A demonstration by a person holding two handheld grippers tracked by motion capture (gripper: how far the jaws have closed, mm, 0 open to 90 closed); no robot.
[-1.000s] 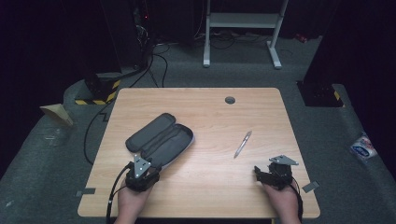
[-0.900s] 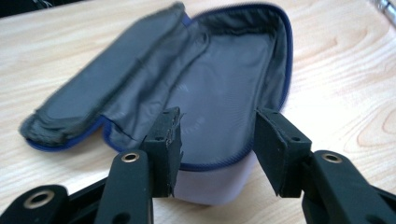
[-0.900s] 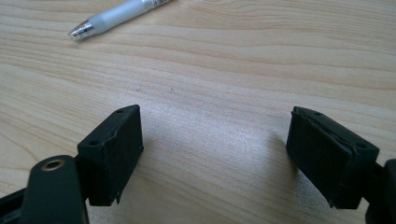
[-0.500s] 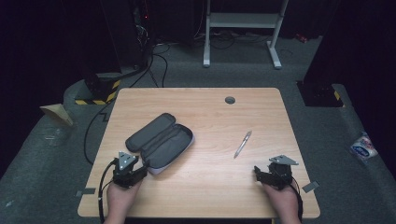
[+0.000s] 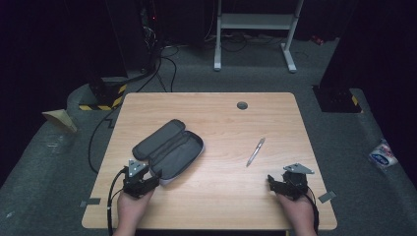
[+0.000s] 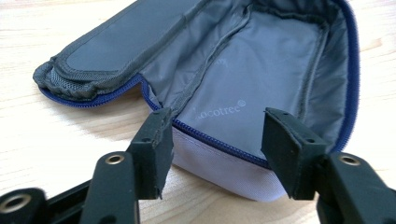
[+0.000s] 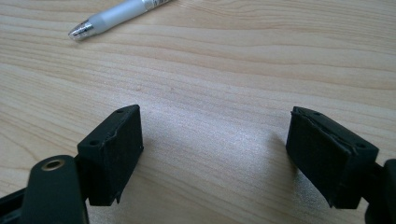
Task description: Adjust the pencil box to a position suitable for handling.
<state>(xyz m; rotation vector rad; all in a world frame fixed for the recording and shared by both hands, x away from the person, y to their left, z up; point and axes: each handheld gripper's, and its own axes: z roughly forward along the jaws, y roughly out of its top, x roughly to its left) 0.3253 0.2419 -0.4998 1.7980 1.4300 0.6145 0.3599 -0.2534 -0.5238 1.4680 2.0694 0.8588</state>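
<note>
Pencil case lies unzipped and flat right ahead of your left gripper, whose jaws have just been opening and now stand apart, nothing pinched. So it's ready to fill. Your right gripper gapes empty, pen ahead.
</note>
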